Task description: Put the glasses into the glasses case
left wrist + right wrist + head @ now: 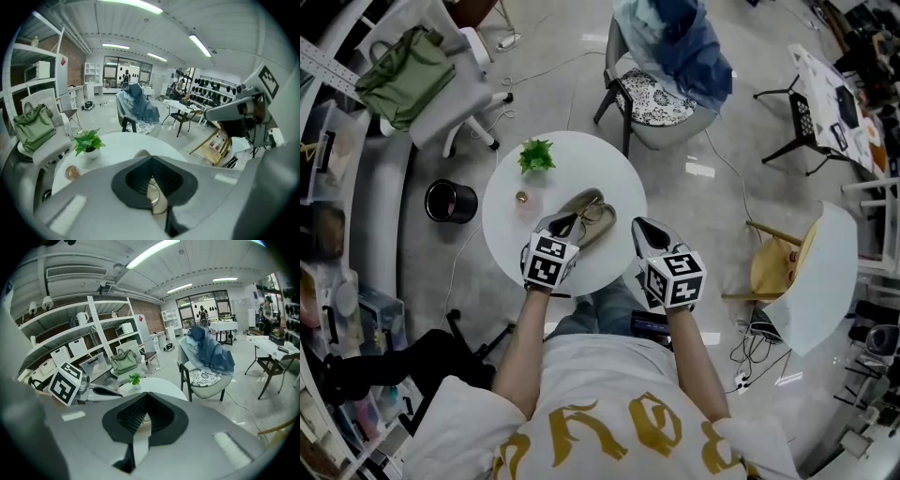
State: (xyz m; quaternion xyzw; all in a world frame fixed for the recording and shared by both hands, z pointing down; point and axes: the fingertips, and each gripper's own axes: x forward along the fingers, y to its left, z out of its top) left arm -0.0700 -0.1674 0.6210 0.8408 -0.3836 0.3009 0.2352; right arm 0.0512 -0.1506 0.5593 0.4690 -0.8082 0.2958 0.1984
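Observation:
An open tan glasses case [592, 217] lies near the middle of the round white table [572, 159]. My left gripper [565, 223] sits at the case's left end. In the left gripper view its jaws [152, 180] are shut, and a thin round lens rim of the glasses [154, 194] shows in the slit between them, over the tan case. The glasses are hidden in the head view. My right gripper [645, 228] hovers to the right of the case, apart from it. The right gripper view shows this gripper [143, 416] shut with nothing in it.
A small potted plant [536, 155] and a little round amber ball [522, 198] stand on the table's left part. Around the table are a chair draped with blue cloth [670, 66], a black bin [450, 201] and a yellow chair [773, 267].

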